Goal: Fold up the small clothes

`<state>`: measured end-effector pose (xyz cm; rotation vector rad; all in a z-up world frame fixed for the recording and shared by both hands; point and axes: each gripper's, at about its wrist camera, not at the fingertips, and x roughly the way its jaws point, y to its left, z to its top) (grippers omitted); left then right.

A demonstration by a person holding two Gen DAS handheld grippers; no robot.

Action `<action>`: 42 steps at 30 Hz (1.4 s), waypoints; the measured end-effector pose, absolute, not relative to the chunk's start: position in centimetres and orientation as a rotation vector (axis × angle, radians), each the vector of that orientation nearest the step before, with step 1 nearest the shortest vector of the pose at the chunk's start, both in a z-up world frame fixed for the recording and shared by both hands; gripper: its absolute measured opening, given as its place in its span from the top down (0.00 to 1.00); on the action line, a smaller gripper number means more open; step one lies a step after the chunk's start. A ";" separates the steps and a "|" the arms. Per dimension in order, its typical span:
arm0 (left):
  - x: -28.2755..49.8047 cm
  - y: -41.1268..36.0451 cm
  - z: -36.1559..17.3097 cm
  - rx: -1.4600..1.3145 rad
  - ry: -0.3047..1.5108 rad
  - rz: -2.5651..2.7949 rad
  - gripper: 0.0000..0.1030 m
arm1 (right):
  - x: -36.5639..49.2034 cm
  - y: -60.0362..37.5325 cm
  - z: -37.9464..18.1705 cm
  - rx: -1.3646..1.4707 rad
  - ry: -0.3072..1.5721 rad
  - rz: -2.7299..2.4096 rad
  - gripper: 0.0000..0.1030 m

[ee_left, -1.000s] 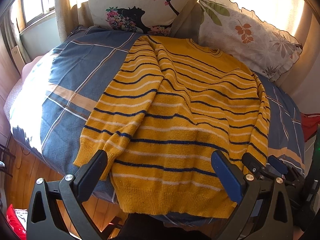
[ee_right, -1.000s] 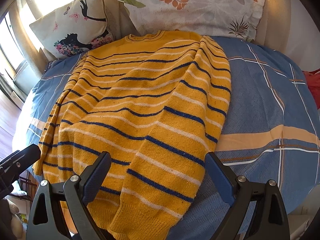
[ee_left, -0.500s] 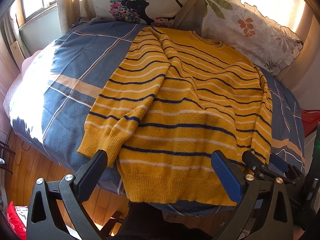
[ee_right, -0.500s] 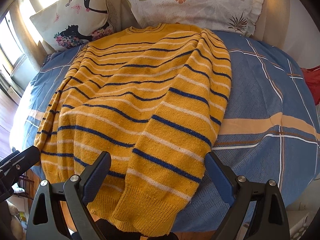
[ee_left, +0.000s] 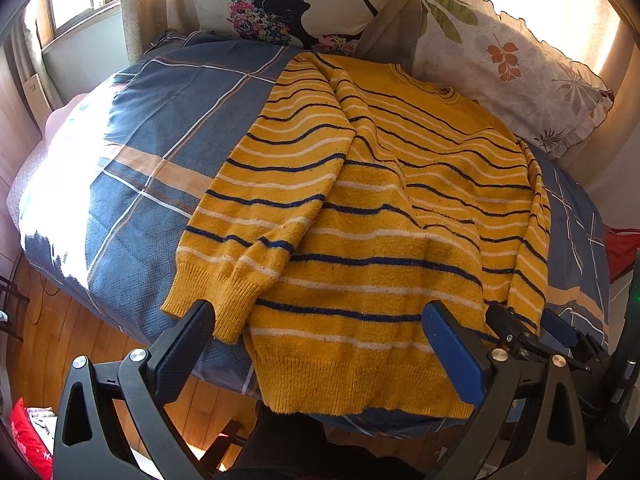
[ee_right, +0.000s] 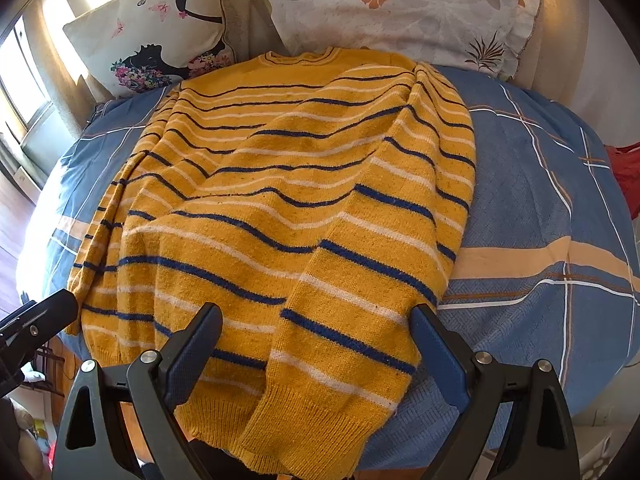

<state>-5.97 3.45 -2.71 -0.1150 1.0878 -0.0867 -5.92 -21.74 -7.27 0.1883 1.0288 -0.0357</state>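
One knitted sweater (ee_left: 384, 240) lies flat on the bed (ee_left: 160, 168), mustard yellow with thin navy and white stripes and a ribbed hem and cuffs. Its wool looks fuzzy and slightly pilled. The round collar points toward the pillows, and the hem hangs just over the bed's near edge. Both sleeves are folded in along the body: seen from the left wrist camera, the left sleeve (ee_left: 260, 216) runs down the sweater's left side with its ribbed cuff near the hem, and in the right wrist view the right sleeve (ee_right: 360, 300) lies along the sweater's right side, its cuff reaching past the hem.

Under the sweater, the bed wears a blue cover with a woven herringbone texture, crossed by white, brown and peach lines. Beyond the collar, a pale cushion (ee_left: 304, 0) printed with a black silhouette and flowers leans beside a ruffled pillow (ee_left: 512, 68) with a leaf print. Wooden floor (ee_left: 60, 332) shows below the bed's left side.

The left gripper (ee_left: 320, 344) hovers level over the hem, its jaws wide apart with blue pads, touching nothing. The right gripper (ee_right: 316, 344) hovers over the right sleeve's cuff end, jaws likewise spread wide and holding nothing. Each gripper's dark frame shows at the edge of the other's view.
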 end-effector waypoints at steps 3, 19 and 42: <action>-5.7 3.2 -2.9 -0.111 1.096 -0.090 0.00 | -5.8 -22.0 -7.4 0.197 1.029 -0.036 0.06; -5.3 2.0 -3.6 -0.090 1.130 -0.083 0.00 | -8.0 -27.5 -7.8 0.283 0.981 -0.018 0.14; -4.8 2.9 -3.6 -0.114 1.134 -0.058 0.00 | -9.1 -30.0 -7.1 0.381 0.945 0.177 0.98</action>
